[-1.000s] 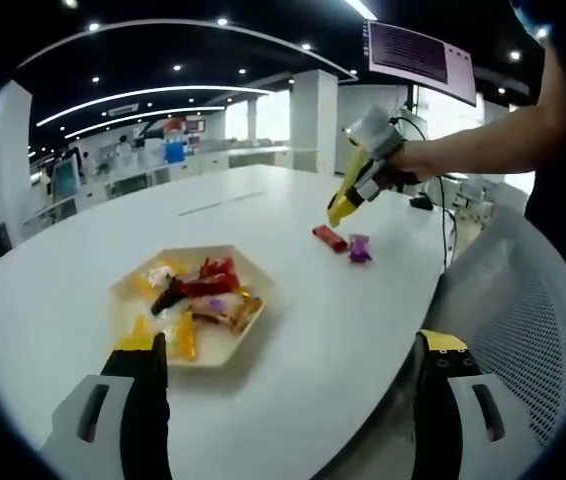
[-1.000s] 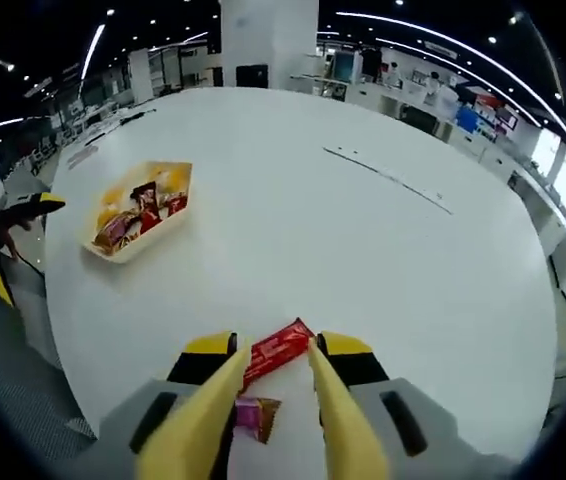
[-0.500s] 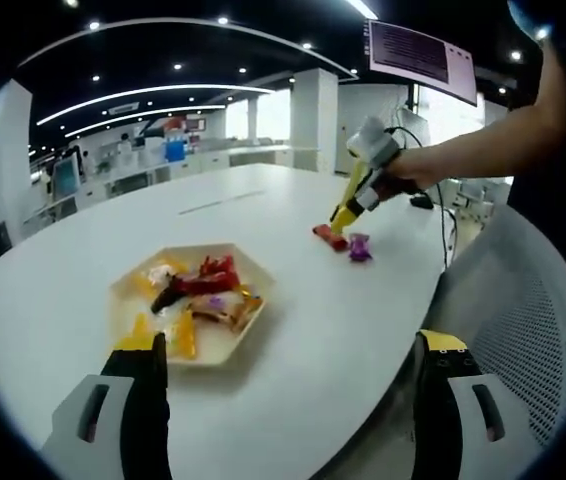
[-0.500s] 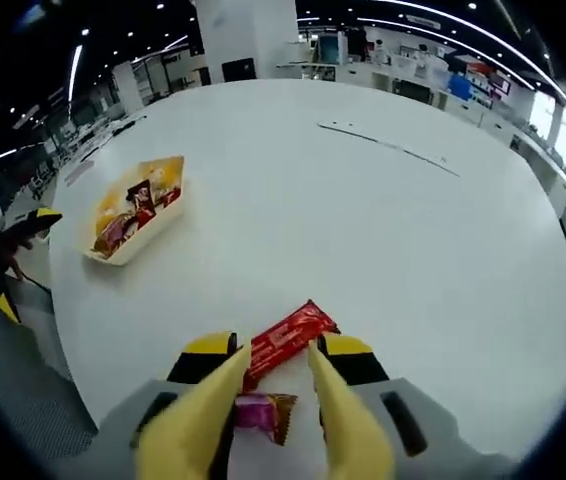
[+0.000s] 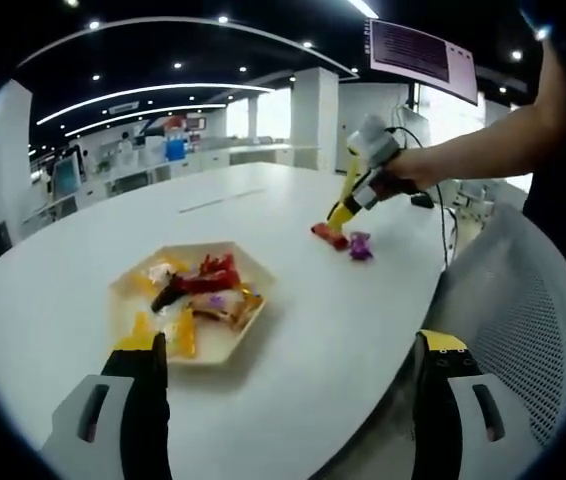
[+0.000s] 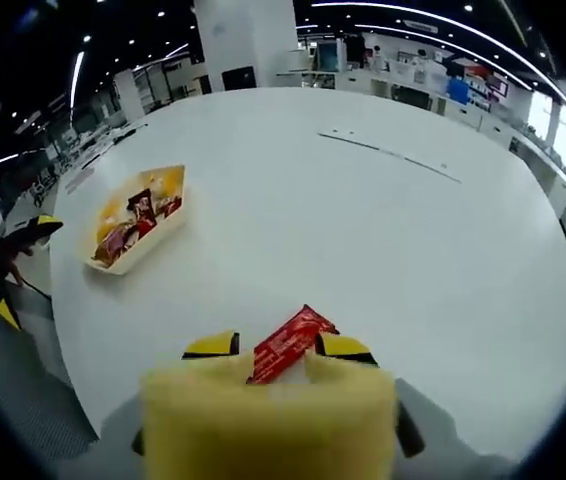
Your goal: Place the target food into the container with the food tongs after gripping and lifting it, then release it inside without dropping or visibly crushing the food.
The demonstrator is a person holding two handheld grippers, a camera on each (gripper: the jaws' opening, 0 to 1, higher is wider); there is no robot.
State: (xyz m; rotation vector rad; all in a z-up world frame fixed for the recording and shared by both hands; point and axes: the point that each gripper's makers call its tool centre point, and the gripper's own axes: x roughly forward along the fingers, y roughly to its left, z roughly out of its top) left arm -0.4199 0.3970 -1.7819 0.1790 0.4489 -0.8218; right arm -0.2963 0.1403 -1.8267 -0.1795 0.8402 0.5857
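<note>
— Where is your right claw?

— My right gripper (image 6: pixel 278 362) is down on the white table (image 6: pixel 363 230), and its yellow tongs (image 6: pixel 268 420) are pinched in on the near end of the red snack bar (image 6: pixel 289 343). The far end of the bar sticks out ahead of the tips, lying on the table. From the left gripper view I see the same thing from across the table: the right gripper (image 5: pixel 340 213) slants down from my hand (image 5: pixel 413 165), tips at the red snack bar (image 5: pixel 329 235).

— And the purple one?

— The purple candy (image 5: pixel 361 245) lies just beside the bar, on the side nearer the table's edge — apart from the tongs, as far as I can tell.

— The container?

— The tan tray (image 5: pixel 226 352) sits well apart from the bar, toward the middle of the table, already holding a heap of wrapped snacks (image 5: pixel 201 290). In the right gripper view the tan tray (image 6: pixel 123 262) is far off near the table's rim.

— Your left claw?

— My left gripper (image 5: pixel 288 385) hangs wide open above the near edge of the table, gripping nothing. A mesh chair (image 5: pixel 523 320) stands beside it.
</note>
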